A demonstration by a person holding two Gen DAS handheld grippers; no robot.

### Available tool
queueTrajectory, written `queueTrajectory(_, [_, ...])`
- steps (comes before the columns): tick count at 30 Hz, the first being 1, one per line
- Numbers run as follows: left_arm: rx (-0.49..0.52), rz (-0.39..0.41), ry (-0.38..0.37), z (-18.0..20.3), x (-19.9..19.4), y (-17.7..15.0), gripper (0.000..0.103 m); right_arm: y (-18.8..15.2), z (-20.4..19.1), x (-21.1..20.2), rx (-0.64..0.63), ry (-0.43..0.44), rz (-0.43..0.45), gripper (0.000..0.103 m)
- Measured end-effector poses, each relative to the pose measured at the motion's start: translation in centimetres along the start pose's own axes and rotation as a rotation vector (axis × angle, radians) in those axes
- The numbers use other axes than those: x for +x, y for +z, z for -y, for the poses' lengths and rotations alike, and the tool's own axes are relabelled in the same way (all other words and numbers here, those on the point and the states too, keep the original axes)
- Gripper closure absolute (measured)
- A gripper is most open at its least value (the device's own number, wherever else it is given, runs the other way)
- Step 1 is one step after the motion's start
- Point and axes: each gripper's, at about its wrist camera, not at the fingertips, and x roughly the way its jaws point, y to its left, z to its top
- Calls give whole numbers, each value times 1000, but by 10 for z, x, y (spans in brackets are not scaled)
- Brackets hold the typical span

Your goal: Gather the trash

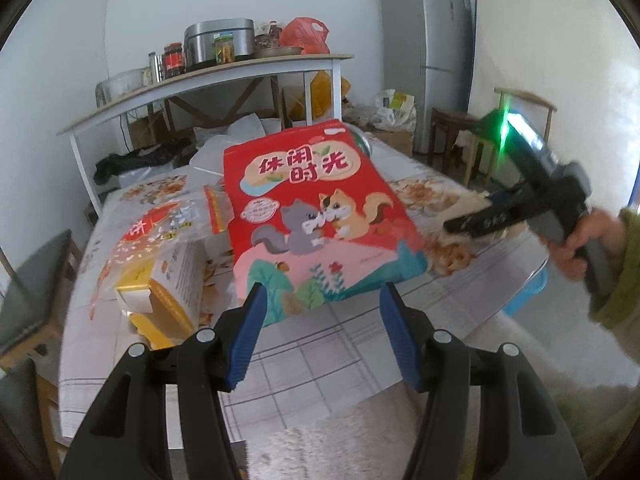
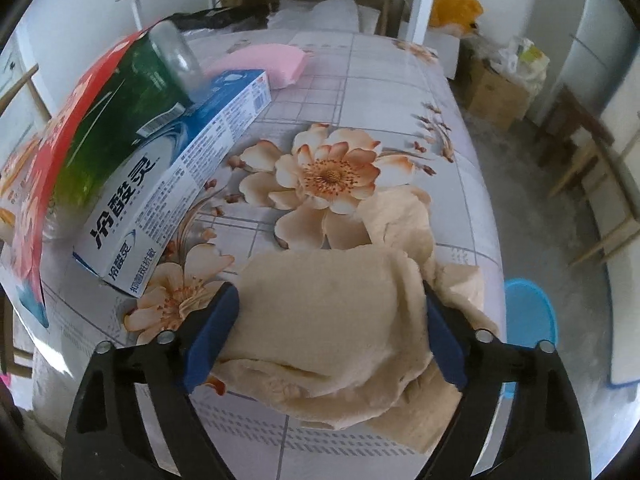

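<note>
STEP: crumpled tissue (image 2: 332,320) at the table's (image 2: 384,92) near right edge is straddled by the right gripper (image 2: 332,328) – jaws spread, pads beside it, not yet pinched; closing is best centred on the bulk | LEFT: left gripper (image 1: 320,300) stands open, empty, before the red box (image 1: 316,216) | UNCLEAR: bin not identified – tissue underside hidden.
</note>
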Motion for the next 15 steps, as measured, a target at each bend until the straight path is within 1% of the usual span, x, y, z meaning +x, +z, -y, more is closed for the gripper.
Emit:
queueTrajectory(2, [-1,-18,10,-1,3,-2,46,-1,2,-2,9,-6,4,34])
queueTrajectory(4, [-28,-37,7,-6,7,-5,46,-5,5,-7,21,-14,12,45])
queueTrajectory(5, [-65,-51,0,-11,8,-6,46,-7,8,-8,30,-14,15,48])
queueTrajectory(7, [-122,-64,-19,-18,9,-8,46,-3,11,-6,44,-14,20,59])
queueTrajectory(10, [-257,-64,-85,-37,10,-10,46,-1,11,-3,45,-16,25,62])
queueTrajectory(12, [-316,-51,-128,-45,10,-11,42,-1,10,-3,38,-19,27,63])
queueTrajectory(15, [-391,-38,-189,-54,13,-11,39,-1,9,-3,38,-19,27,64])
